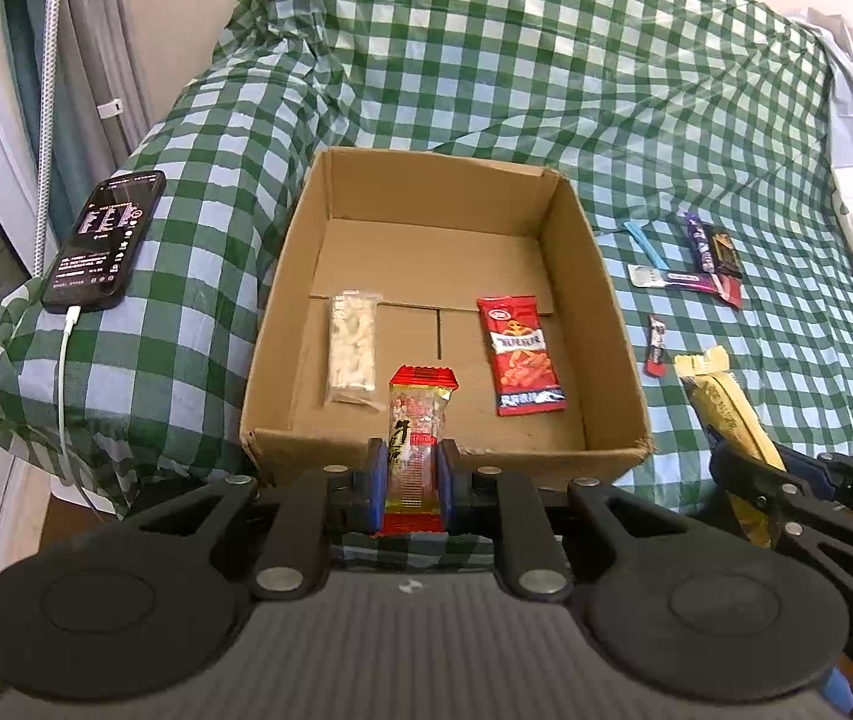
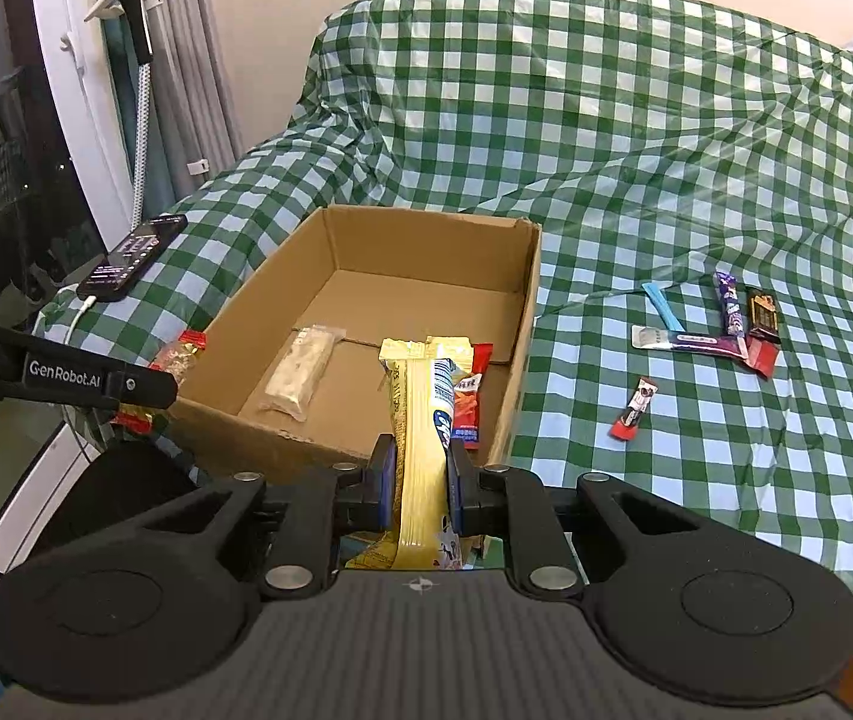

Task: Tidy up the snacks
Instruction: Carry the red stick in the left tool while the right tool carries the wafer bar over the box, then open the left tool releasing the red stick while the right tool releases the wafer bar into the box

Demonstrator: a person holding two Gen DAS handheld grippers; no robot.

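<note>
An open cardboard box (image 1: 282,276) (image 2: 525,324) sits on the green checked cloth. Inside lie a pale clear-wrapped snack (image 1: 352,348) (image 2: 300,375) and a red snack packet (image 1: 522,354) (image 2: 467,402). My left gripper (image 1: 413,471) is shut on a red-ended clear snack bar (image 1: 417,420) (image 2: 177,354), held upright at the box's near wall. My right gripper (image 2: 420,480) is shut on a yellow snack packet (image 2: 423,420) (image 1: 726,408), upright before the box's near right corner. Several small snack bars (image 1: 696,264) (image 2: 720,324) lie on the cloth right of the box.
A phone (image 1: 105,240) (image 2: 132,255) on a charging cable lies on the cloth left of the box. A small red-black bar (image 1: 655,345) (image 2: 635,408) lies alone nearer the box. A curtain and window frame stand at far left. The cloth rises into folds behind the box.
</note>
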